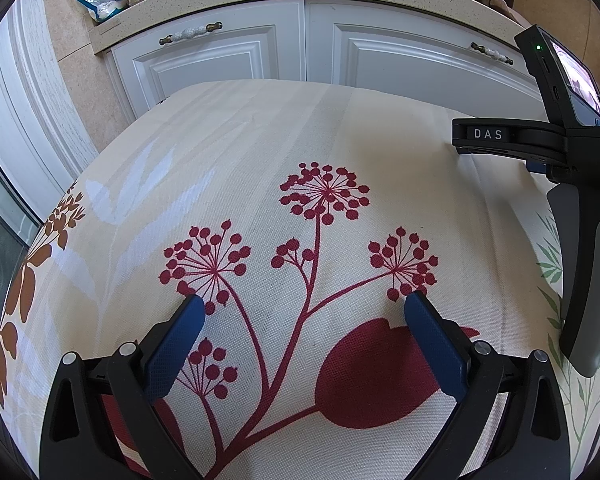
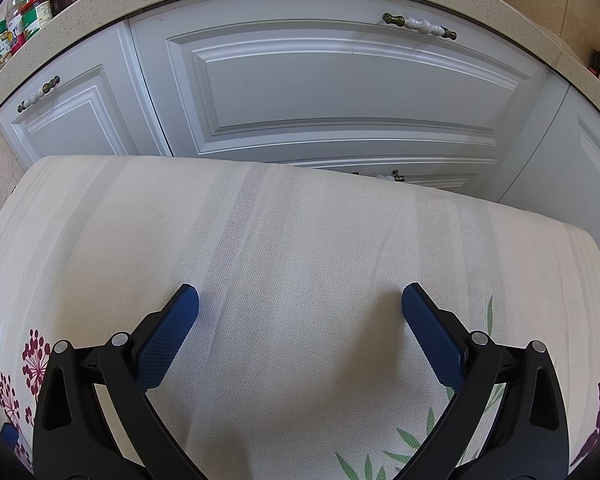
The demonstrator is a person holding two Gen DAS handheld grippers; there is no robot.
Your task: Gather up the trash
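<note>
Left tongs (image 1: pixel 300 304) and right tongs (image 2: pixel 300 296) hovering spread wide, empty, over bare table (image 2: pixel 300 220); far edge abutting cabinets (image 2: pixel 340 80)

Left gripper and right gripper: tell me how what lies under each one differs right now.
The left gripper hovers over red printed flowers on the tablecloth; the right gripper hovers over a plain, faintly striped part of the cloth. The left wrist view also catches the right gripper's handle at its side, while the right wrist view shows no other tool. Both grippers are open, empty, and face the white cabinets. No trash shows.
</note>
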